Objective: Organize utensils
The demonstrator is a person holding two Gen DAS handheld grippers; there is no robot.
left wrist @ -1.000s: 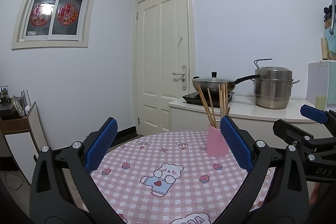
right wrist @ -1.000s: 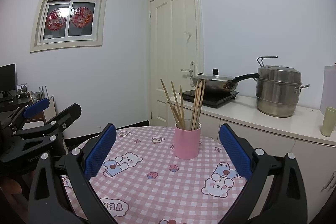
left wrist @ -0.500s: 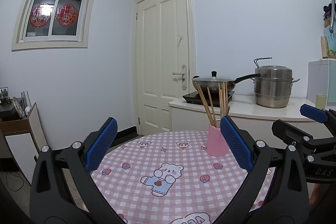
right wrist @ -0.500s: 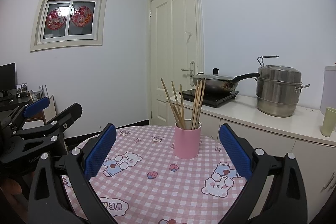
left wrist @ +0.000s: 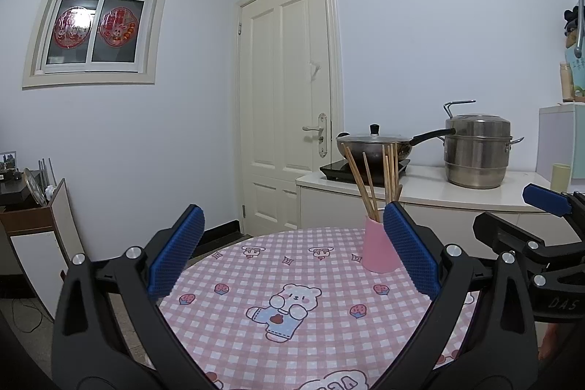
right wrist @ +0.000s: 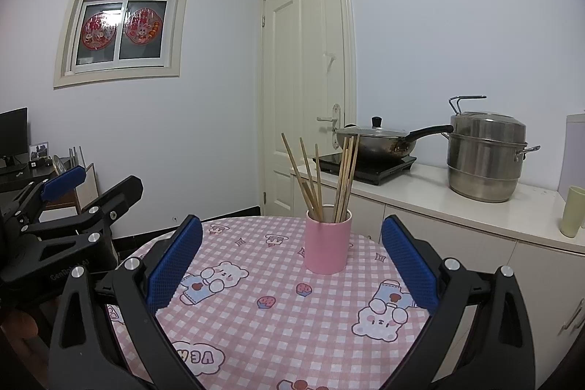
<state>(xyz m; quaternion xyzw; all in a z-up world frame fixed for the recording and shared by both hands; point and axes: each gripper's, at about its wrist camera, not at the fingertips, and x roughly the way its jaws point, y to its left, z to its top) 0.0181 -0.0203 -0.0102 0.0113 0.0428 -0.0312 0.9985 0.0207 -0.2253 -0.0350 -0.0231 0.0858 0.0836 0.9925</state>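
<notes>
A pink cup stands upright on the round table with the pink checked cloth. Several wooden chopsticks stick up out of it. In the left wrist view the same cup sits partly behind the right blue pad. My left gripper hangs open above the table, nothing between its pads. My right gripper is open too, held back from the cup with the cup framed between its pads. Each gripper shows at the edge of the other's view: the right gripper and the left gripper.
A white counter behind the table carries a hob with a lidded wok, a steel steamer pot and a pale green cup. A cream door is beyond. A low shelf stands at the left.
</notes>
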